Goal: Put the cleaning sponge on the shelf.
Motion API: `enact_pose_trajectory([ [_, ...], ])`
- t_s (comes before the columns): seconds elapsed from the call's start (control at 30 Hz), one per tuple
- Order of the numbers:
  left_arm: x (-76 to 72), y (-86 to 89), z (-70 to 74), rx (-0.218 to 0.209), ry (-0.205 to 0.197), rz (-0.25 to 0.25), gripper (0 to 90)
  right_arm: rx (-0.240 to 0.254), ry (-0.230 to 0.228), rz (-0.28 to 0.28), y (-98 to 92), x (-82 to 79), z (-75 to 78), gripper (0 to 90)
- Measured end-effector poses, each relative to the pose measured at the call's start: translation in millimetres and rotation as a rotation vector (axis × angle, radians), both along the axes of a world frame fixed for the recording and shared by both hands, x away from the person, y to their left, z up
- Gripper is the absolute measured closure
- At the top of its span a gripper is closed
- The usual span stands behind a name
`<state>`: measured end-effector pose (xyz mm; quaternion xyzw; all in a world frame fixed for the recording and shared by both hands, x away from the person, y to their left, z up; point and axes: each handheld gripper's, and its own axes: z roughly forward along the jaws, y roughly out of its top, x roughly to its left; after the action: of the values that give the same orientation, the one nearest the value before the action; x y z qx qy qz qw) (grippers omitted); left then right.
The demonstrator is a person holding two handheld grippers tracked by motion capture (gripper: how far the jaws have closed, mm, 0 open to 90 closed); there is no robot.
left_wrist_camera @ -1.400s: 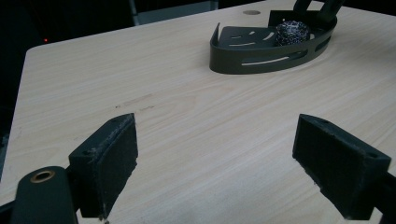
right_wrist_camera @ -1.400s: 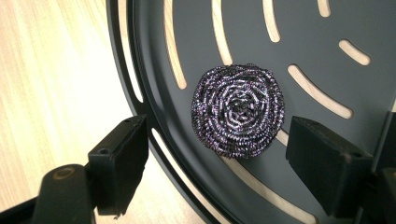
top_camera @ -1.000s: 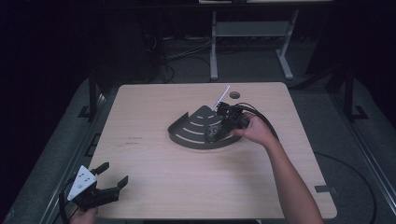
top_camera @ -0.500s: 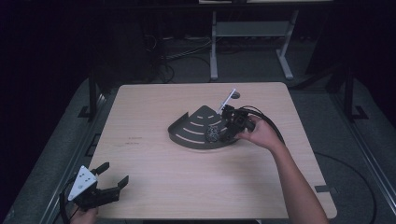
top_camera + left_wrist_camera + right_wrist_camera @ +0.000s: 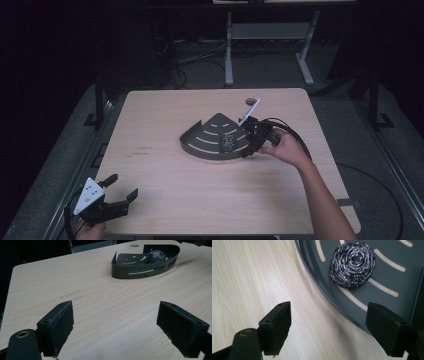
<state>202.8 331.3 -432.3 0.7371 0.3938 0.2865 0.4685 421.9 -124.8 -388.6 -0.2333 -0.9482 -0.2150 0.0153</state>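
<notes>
Hovering at the tray's (image 5: 202, 142) right edge, just right of centre in the high view, the right gripper (image 5: 250, 145) is standing wide open with nothing between its jaws, which have just been opening a little further. Its own view is showing the scrubber (image 5: 352, 264), a coiled ball of steel wool, lying at upper right on the tray's slotted floor (image 5: 392, 277), clear of both pads; one jaw is hanging over bare table (image 5: 242, 277) outside the curved wall, the other over the tray. Down in the lower left corner of the high view the left gripper (image 5: 119, 192) is resting near the table's edge, also open and empty, well apart from the tray, which is sitting at the upper right of its view (image 5: 140, 265) with the scrubber (image 5: 155, 256) inside. Judging from this, the scrubber is being left in the tray, or is about to be picked out. Trouble could be coming from the straddle: should the jaws be drawing together or dropping now, they would be catching the wall and dragging or tipping the light tray. A careless sweep of the trailing cable could be nudging the tray too, and the springy scrubber could be rolling across the floor.
</notes>
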Motion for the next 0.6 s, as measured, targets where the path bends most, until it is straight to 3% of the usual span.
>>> enact_pose_trajectory([
  [0.3, 0.1, -0.6, -0.5, 0.002, 0.004, 0.001, 13.3, 0.001, 0.004, -0.004, -10.9, -11.8, -1.8, 19.9],
  [0.4, 0.3, -1.2, -0.8, 0.005, 0.004, -0.003, 13.3, -0.027, 0.015, -0.001, -12.5, -15.5, -4.8, 18.9],
  [0.6, 0.3, -1.2, -0.8, 0.005, 0.005, -0.003, 13.3, -0.012, 0.01, -0.003, -20.4, -25.1, -8.5, 19.3],
])
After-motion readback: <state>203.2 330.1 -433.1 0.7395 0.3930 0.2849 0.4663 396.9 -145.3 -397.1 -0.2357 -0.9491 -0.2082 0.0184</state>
